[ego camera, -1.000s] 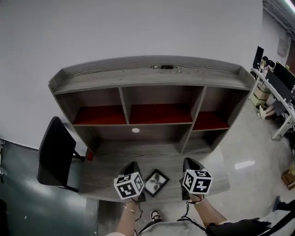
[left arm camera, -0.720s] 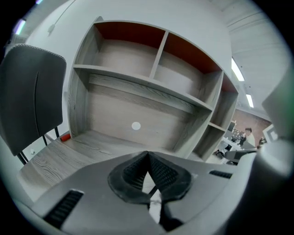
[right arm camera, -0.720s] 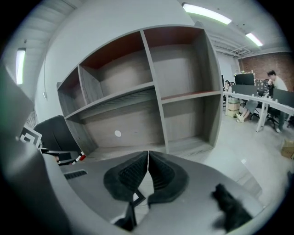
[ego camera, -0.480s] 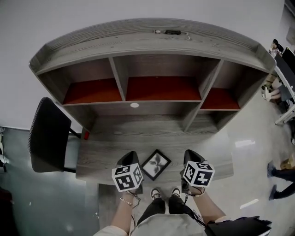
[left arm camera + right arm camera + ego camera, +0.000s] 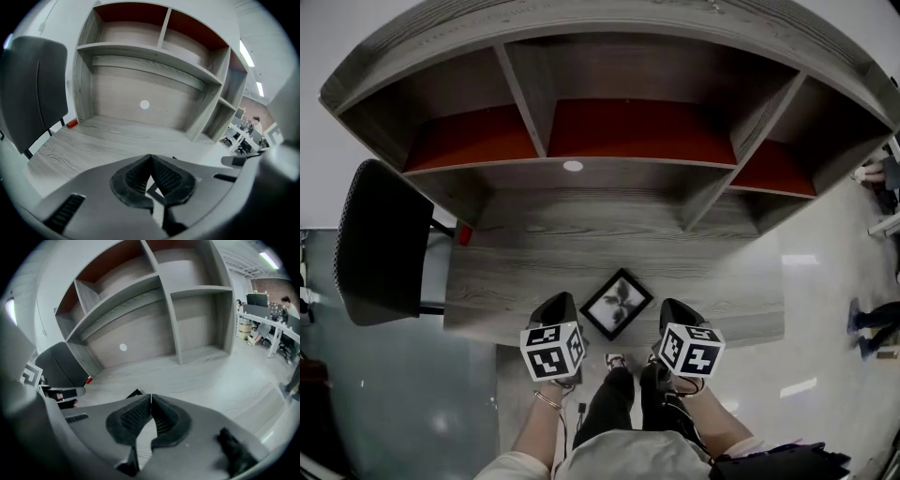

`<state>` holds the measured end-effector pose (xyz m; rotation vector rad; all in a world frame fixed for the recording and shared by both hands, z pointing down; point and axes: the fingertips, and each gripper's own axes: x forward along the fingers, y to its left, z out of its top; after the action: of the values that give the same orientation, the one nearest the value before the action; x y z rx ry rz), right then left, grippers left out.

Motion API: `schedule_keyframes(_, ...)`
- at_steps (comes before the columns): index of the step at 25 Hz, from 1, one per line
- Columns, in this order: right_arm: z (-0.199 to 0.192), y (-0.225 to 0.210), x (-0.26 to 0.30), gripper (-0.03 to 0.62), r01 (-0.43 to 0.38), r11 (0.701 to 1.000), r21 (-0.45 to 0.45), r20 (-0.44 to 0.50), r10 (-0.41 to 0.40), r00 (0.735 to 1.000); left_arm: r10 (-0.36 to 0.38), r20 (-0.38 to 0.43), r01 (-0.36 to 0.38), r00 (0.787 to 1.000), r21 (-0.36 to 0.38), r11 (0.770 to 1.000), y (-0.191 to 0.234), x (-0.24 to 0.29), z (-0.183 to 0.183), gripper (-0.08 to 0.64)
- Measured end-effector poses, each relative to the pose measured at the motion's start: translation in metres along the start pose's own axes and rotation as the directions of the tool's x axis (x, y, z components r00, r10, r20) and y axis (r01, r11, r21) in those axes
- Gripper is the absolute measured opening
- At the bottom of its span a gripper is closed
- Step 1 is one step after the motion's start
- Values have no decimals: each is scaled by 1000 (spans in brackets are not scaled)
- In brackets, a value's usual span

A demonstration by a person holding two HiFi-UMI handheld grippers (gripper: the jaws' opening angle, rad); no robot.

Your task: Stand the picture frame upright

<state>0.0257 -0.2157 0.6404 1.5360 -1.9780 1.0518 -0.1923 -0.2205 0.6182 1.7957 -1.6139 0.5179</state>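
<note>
A small black picture frame [image 5: 617, 303] lies flat, turned like a diamond, near the front edge of the grey wooden desk [image 5: 544, 253]. My left gripper [image 5: 560, 310] hovers just left of it and my right gripper [image 5: 672, 314] just right of it, neither touching it. Both are shut with nothing between the pads. In the left gripper view a corner of the frame [image 5: 153, 188] shows behind the closed fingertips [image 5: 150, 157]. In the right gripper view the frame's corner [image 5: 135, 393] peeks out left of the closed fingertips [image 5: 151, 397].
The desk carries a hutch with three red-backed shelf compartments [image 5: 637, 131] at the back. A black chair [image 5: 380, 239] stands at the desk's left end, with a small red object [image 5: 464, 233] beside it. A person's legs and shoes [image 5: 619, 361] show below the desk's front edge.
The head view has moved closer to the desk and tipped down. Both grippers stay shut on either side of the frame, which lies where it was.
</note>
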Motion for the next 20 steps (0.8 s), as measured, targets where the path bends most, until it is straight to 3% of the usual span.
schedule_keyframes(10, -52, 3, 29, 32, 1, 1000, 29, -116, 2, 993, 31, -118, -31, 993, 1, 1000, 20, 21, -59, 5)
schedule_keyframes(20, -66, 12, 35, 32, 5, 1000, 30, -137, -1, 991, 10, -113, -12, 994, -22, 1000, 25, 24, -62, 5)
